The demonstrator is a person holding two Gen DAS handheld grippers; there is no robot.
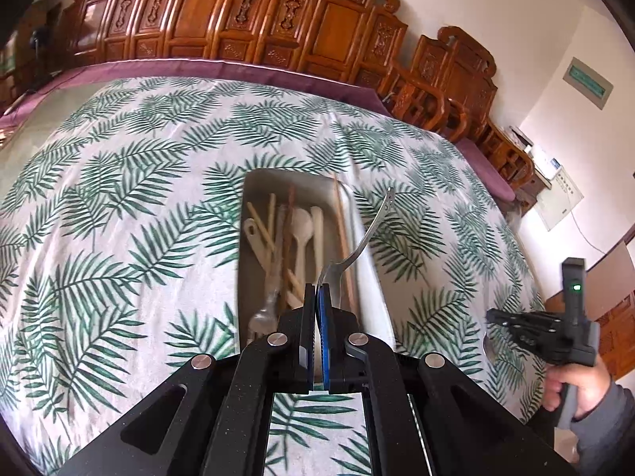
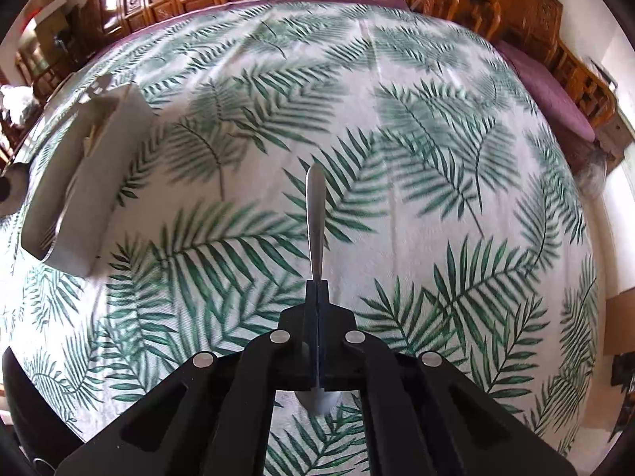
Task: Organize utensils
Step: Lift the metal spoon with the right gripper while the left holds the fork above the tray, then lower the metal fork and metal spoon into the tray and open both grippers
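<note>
My left gripper (image 1: pixel 316 289) is shut on the head of a metal fork (image 1: pixel 371 230), whose curved handle rises up and to the right. It hovers over a grey rectangular tray (image 1: pixel 243 261) holding wooden chopsticks (image 1: pixel 270 218), white spoons (image 1: pixel 299 226) and another metal fork (image 1: pixel 262 317). My right gripper (image 2: pixel 316 283) is shut on a metal spoon (image 2: pixel 315 214). The spoon's handle points forward and its bowl shows behind the pads, above the leaf-print cloth. In the left wrist view the right gripper (image 1: pixel 494 317) sits at the right edge, held by a hand (image 1: pixel 575 388).
The table is covered by a white cloth with green palm leaves (image 2: pixel 416 158) over a purple one (image 1: pixel 238 69). Carved wooden chairs (image 1: pixel 238 12) line its far side and right side. The tray (image 2: pixel 91 182) lies far left in the right wrist view.
</note>
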